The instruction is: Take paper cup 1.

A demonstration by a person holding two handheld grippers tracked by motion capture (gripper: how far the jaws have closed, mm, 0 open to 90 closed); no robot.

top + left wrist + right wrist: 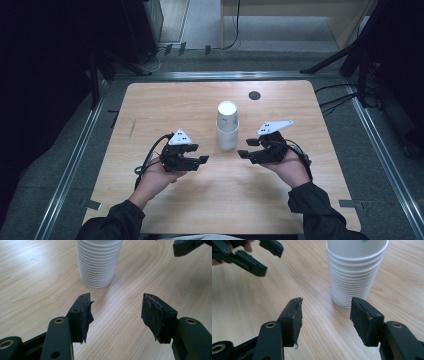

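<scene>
Standing upright mid-surface: tall stack of white ribbed paper cups (227, 126), rims nested tight. Left tongs (200, 154) and right tongs (245, 148) flank it, both spread, empty, apart from stack. Light wooden surface (165, 105).

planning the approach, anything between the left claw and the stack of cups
Nothing: only bare wooden table lies between the open left claw and the stack of cups, as the left gripper view shows.
</scene>
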